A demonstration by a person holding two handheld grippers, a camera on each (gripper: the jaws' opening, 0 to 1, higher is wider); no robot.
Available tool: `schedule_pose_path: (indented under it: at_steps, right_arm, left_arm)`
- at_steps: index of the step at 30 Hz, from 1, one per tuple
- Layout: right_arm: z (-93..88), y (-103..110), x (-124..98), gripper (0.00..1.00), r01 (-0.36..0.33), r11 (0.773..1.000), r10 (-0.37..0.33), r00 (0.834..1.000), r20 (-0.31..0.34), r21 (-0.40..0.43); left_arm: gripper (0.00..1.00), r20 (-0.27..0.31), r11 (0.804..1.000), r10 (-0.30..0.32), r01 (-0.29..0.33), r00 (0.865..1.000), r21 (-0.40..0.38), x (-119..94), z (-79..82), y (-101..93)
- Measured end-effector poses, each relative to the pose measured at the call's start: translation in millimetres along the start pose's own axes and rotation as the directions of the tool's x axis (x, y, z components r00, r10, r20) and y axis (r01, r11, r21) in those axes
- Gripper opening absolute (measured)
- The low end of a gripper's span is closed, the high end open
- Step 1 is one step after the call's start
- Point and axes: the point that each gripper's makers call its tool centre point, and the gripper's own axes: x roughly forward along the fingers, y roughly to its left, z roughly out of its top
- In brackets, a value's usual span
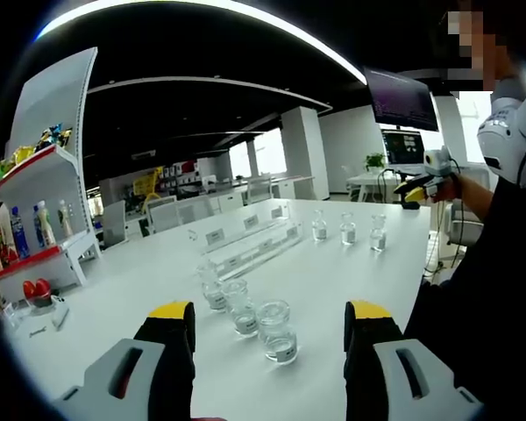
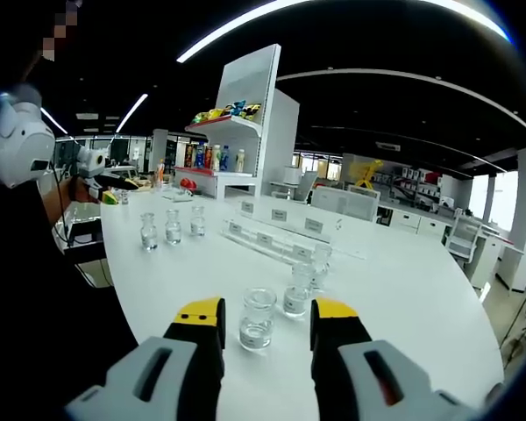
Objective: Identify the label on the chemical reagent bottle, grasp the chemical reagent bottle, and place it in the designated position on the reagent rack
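From the left gripper view I see my left gripper (image 1: pixel 269 326) held low over the white table (image 1: pixel 140 281), jaws spread apart and holding nothing. Between and just beyond its yellow tips stands a row of three clear glass reagent bottles (image 1: pixel 277 331) with wide lids and small labels; the print is too small for me to read. The bottles look colourless and I cannot tell whether they hold liquid. Behind them a clear reagent rack (image 1: pixel 254 241) runs away across the table, with white tags along its tiers. Past it stand three small flasks (image 1: pixel 348 230), set apart in a line. On the far left a white display shelf (image 1: pixel 44 219) carries coloured drink bottles and packets.

From the right gripper view my right gripper (image 2: pixel 267 317) is likewise released, jaws wide and empty. The nearest reagent bottle (image 2: pixel 257 319) stands upright on the table (image 2: pixel 403 289) just beyond the tips, in the gap between the jaws but not touched by them. The other two stand in a line beyond it towards the rack (image 2: pixel 276 237). The three flasks (image 2: pixel 172 226) stand to the left, and the display shelf (image 2: pixel 245 123) rises behind. A person's dark sleeve (image 2: pixel 35 289) occupies the left side.
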Motion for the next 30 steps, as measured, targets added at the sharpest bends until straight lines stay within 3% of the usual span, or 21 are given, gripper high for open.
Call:
schedule_pose_path:
  at_steps: [30]
  right_arm:
    - [-8.1,-2.3,5.8,0.39,0.005,1.000,-0.005,1.000,-0.019,0.002]
  left_arm:
    - [0.69,-0.008,1.000,-0.026,0.026,1.000,0.006,0.3,-5.6,-7.4]
